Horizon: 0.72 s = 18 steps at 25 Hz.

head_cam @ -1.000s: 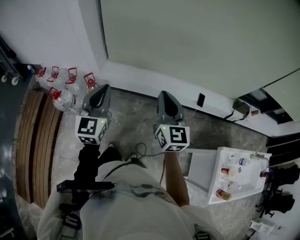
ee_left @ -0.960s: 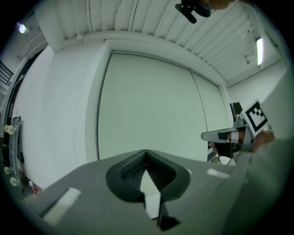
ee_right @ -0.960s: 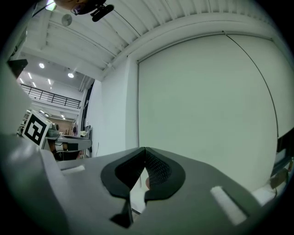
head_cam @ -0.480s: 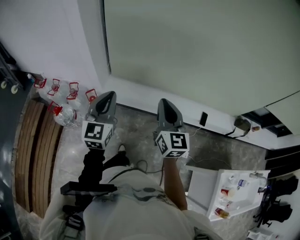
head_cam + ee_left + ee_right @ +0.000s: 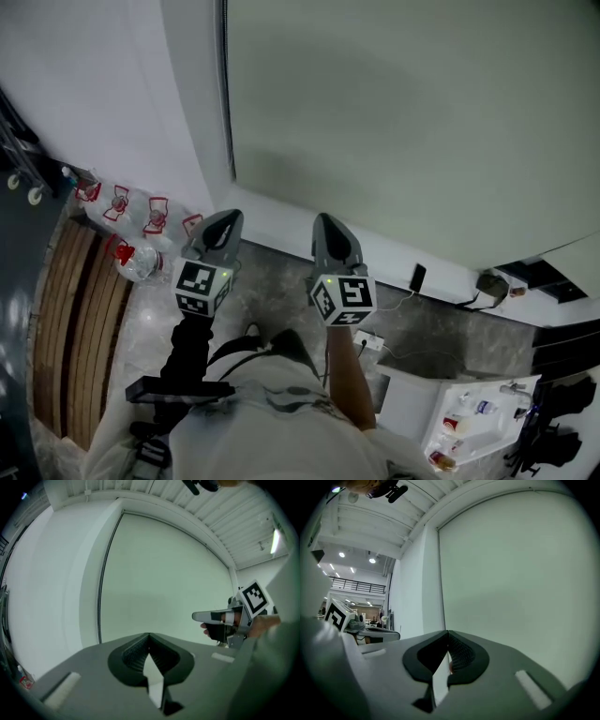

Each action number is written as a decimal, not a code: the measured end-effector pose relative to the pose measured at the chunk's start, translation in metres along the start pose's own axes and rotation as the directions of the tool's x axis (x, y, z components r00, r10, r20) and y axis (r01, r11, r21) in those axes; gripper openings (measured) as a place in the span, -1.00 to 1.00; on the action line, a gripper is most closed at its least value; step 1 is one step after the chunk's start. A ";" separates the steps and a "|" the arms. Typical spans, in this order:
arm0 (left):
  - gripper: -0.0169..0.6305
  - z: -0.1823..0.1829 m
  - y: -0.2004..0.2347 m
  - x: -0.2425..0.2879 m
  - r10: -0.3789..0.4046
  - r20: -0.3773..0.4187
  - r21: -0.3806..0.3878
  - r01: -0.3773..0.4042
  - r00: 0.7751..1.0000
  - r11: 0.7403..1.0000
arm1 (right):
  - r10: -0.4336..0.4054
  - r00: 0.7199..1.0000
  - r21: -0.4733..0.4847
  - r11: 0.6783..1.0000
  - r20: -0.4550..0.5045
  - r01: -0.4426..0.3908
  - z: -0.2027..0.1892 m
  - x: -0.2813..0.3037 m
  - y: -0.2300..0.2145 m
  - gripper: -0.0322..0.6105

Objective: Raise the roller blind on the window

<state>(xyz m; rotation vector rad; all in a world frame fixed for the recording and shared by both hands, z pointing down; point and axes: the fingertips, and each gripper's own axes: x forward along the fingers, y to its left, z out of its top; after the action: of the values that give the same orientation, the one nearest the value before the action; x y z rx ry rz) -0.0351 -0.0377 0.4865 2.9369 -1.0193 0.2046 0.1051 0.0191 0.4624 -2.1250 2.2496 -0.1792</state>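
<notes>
A pale green roller blind (image 5: 412, 112) hangs fully down over the window and fills the upper head view; it also fills the left gripper view (image 5: 159, 578) and the right gripper view (image 5: 515, 573). A dark frame strip (image 5: 226, 94) runs down its left side. My left gripper (image 5: 229, 219) and my right gripper (image 5: 325, 223) point side by side at the wall below the blind's lower edge, a short way off it. Both are shut with nothing between the jaws. The right gripper (image 5: 199, 617) shows at the right of the left gripper view. I see no pull cord.
Several water bottles with red caps (image 5: 122, 202) stand on the floor at the left wall, beside wooden slats (image 5: 66, 319). A phone (image 5: 417, 277) and cables lean at the wall's foot on the right. A white table (image 5: 478, 422) with small items stands at lower right.
Both grippers have moved forward toward the blind, which now fills more of the head view. The bottles and the white table have slid down and outward in the picture. The jaws stay shut.
</notes>
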 end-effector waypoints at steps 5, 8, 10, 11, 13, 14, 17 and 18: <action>-0.95 -0.007 0.034 0.026 0.063 -0.007 -0.055 -0.064 0.998 0.996 | 0.109 0.994 0.001 0.994 -0.024 -0.109 -0.003 0.065 -0.003 -0.89; -0.95 0.000 0.059 0.044 0.138 0.017 -0.055 -0.137 0.990 0.989 | 0.198 0.980 -0.007 0.980 -0.006 -0.198 0.004 0.108 0.001 -0.89; -0.95 0.005 0.071 0.055 0.176 0.028 -0.049 -0.174 0.984 0.983 | 0.270 0.963 -0.015 0.963 -0.005 -0.270 0.009 0.134 0.007 -0.89; -0.95 0.009 0.075 0.062 0.188 0.034 -0.045 -0.186 0.982 0.981 | 0.309 0.951 -0.024 0.951 -0.006 -0.309 0.013 0.147 0.010 -0.89; -0.95 0.017 0.084 0.074 0.210 0.043 -0.041 -0.209 0.977 0.977 | 0.388 0.922 -0.040 0.921 -0.006 -0.388 0.023 0.176 0.016 -0.89; -0.95 0.020 0.089 0.078 0.221 0.045 -0.045 -0.219 0.974 0.975 | 0.430 0.903 -0.042 0.902 -0.006 -0.430 0.028 0.191 0.020 -0.89; -0.95 0.020 0.103 0.087 0.243 0.029 -0.049 -0.241 0.970 0.969 | 0.551 0.835 -0.062 0.833 -0.002 -0.550 0.051 0.237 0.038 -0.89; -0.95 0.017 0.106 0.088 0.246 0.016 -0.046 -0.245 0.969 0.968 | 0.587 0.810 -0.074 0.807 -0.002 -0.586 0.060 0.253 0.045 -0.83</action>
<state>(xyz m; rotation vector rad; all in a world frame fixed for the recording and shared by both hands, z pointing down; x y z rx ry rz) -0.0302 -0.1757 0.4797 2.7730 -1.3713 0.1532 0.0522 -0.2339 0.4100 -1.3301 2.7990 -0.0474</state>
